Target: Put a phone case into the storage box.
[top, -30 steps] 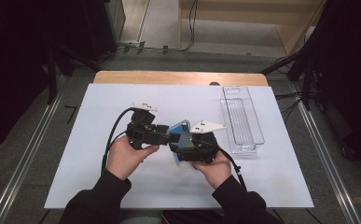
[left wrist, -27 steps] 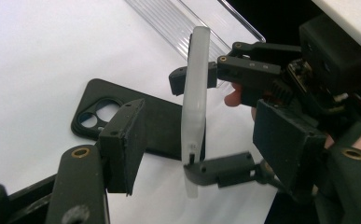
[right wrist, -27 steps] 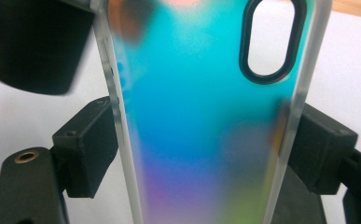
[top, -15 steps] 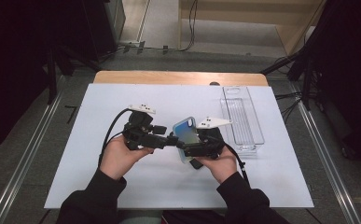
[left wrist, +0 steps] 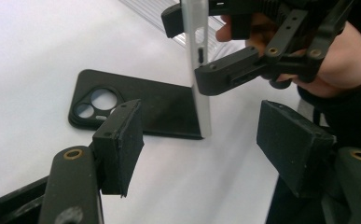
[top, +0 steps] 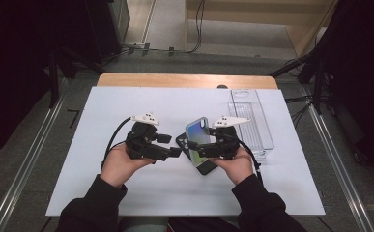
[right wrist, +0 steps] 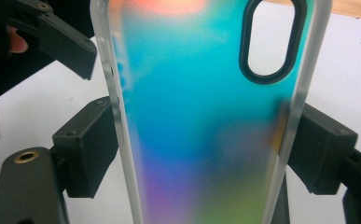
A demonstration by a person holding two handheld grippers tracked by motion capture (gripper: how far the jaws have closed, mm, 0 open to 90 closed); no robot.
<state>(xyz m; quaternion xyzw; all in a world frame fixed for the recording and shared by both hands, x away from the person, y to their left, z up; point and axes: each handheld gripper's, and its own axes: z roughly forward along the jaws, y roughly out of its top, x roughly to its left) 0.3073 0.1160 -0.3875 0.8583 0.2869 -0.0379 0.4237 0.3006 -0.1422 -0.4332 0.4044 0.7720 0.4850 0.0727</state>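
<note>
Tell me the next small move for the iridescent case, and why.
Probably carry the iridescent case toward the clear tray. The right tongs clamp its edges and hold it upright off the black case; the left tongs are open, gripping nothing.

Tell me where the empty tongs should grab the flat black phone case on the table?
Probably by its two long side edges, coming straight down from above. The black phone case lies flat on the white table, so only its thin rim offers a hold. Aim away from the camera hole end. The left tongs stand open and free; the right tongs hold the rainbow case.
</note>
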